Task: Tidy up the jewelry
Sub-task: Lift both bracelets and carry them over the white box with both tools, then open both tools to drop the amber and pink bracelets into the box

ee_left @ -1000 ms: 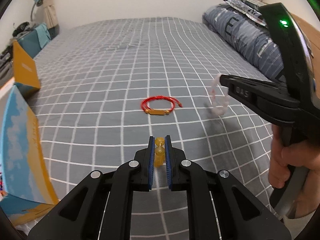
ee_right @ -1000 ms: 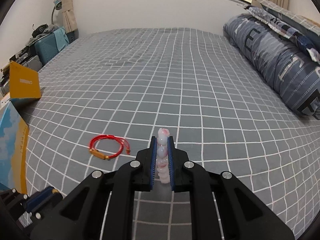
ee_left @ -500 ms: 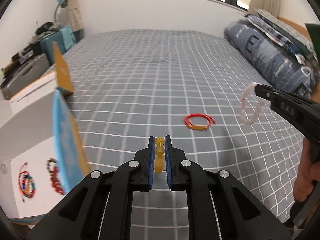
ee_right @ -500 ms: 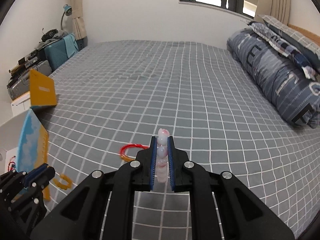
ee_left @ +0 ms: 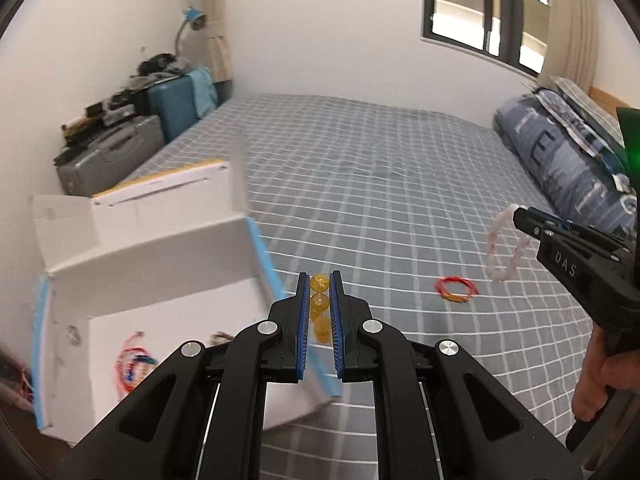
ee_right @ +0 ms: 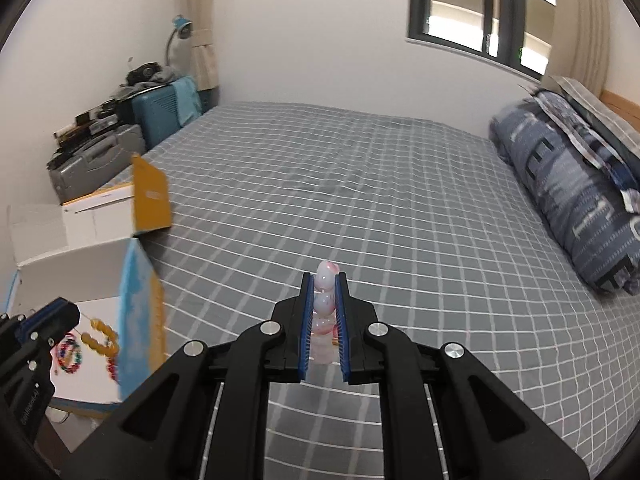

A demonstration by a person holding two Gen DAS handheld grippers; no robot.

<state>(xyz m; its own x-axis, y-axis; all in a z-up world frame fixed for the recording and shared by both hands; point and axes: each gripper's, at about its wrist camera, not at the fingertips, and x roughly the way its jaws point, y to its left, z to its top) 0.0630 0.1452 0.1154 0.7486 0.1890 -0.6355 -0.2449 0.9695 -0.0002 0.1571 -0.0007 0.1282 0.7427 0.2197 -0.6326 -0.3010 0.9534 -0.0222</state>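
Over at the far left, against the wall, sit a grey case and a teal suitcase, with a small blue lamp above them. Nearer, at the bed's left edge, stands the open white box with blue-edged flaps and one orange flap; on its floor lie a multicoloured bracelet and a dark red beaded one, both blurred.

The left gripper hangs by the box's right wall, its jaws closed narrowly on the amber bead bracelet, whose loop dangles over the box's inside in the right wrist view.

Right of that, on the grey checked bedspread, the red cord bracelet lies flat by itself, well apart from the box.

Further right, the right gripper is held above the bed, jaws pinched on the pale pink bead bracelet, which hangs as a loop from its tips. The person's right hand grips the handle below.

At the far right a rolled blue quilt lies along the bed's edge, beneath the window.
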